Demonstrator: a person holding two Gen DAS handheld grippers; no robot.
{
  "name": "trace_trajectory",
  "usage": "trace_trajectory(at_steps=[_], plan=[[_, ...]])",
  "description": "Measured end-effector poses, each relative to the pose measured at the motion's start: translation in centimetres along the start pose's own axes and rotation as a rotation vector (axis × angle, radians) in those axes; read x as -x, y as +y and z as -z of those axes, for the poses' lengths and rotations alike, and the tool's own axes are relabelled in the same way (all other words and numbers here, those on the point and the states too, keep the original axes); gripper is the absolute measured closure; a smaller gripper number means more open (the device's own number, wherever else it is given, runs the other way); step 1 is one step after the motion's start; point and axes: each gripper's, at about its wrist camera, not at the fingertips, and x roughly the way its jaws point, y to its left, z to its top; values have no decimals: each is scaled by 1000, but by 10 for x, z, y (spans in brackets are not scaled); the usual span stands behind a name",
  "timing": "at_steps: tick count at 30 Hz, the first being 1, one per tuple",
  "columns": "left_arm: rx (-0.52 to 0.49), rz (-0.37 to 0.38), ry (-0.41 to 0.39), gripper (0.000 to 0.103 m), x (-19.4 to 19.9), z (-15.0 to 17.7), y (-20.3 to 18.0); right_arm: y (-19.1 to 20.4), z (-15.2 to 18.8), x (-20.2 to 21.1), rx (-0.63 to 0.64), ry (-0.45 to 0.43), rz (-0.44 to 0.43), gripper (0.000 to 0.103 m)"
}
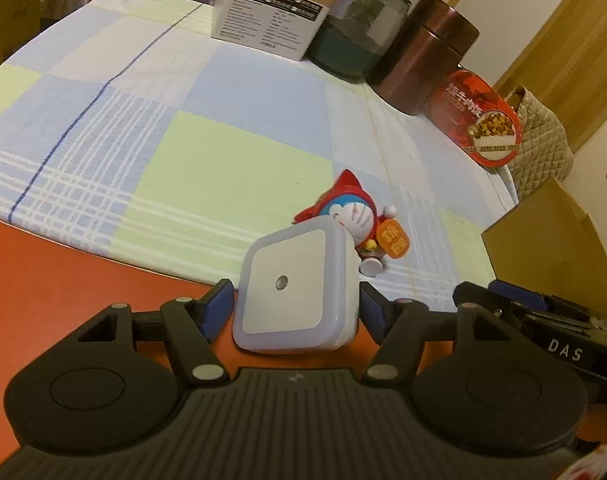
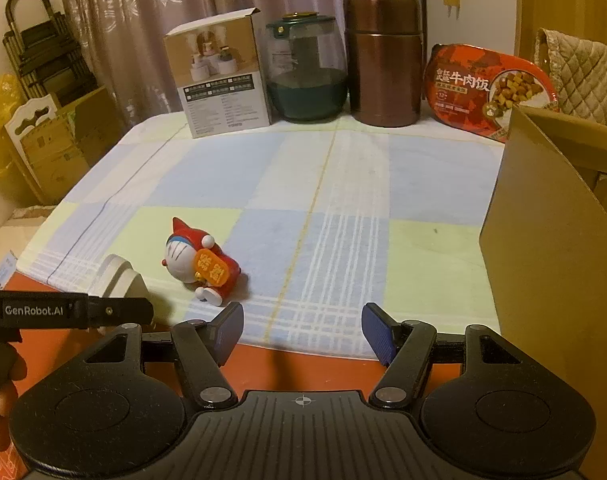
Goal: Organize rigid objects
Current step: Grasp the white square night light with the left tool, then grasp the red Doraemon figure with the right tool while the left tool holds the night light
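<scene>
A square lavender and white night light (image 1: pixel 293 292) sits between the blue pads of my left gripper (image 1: pixel 295 308), which is shut on it, low over the table's orange front edge. Its white side shows in the right wrist view (image 2: pixel 119 276). A red-hooded Doraemon figurine (image 1: pixel 359 220) lies on its side on the checked cloth just beyond the night light; in the right wrist view the figurine (image 2: pixel 203 264) is ahead and left of my right gripper (image 2: pixel 301 332), which is open and empty above the cloth's front edge.
Along the back stand a white product box (image 2: pixel 219 80), a green glass jar (image 2: pixel 307 68), a brown metal canister (image 2: pixel 383 60) and a red beef-rice meal pack (image 2: pixel 491 88). An open cardboard box (image 2: pixel 551 232) stands at the right. The checked cloth (image 2: pixel 343 200) covers the table.
</scene>
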Motion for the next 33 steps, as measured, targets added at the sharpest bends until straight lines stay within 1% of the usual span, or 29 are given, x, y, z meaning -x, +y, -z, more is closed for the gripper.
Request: trace_trajectory(at_steps=[2,3,9,15,20,23,27,33], plan=[[-35,-15,4,44,-1,1,-5,0,0,0,1,2,0,40],[-46,-17,6,43,-1,2,-7,0,0,0,2,3,0,40],[-73,-31,1,44,0,4,-11,1,0,1,6,1,-3,40],[-117,-77,-42,44,9,0,-13,3,0,1,4,-1,-7,40],[-131,-122,-81,44,20,-8,-6,11,-1,-1,0,-10,-51,40],[-122,-143,-100,44,26,-13,2,22,-3,-3,25,-26,-86,40],[-111,-170,-121,44,32,-19,10,40,-7,-12,94,-55,-130,40],[-92,-178,-130,44,36,-23,19,58,-11,-34,200,-82,-154,40]])
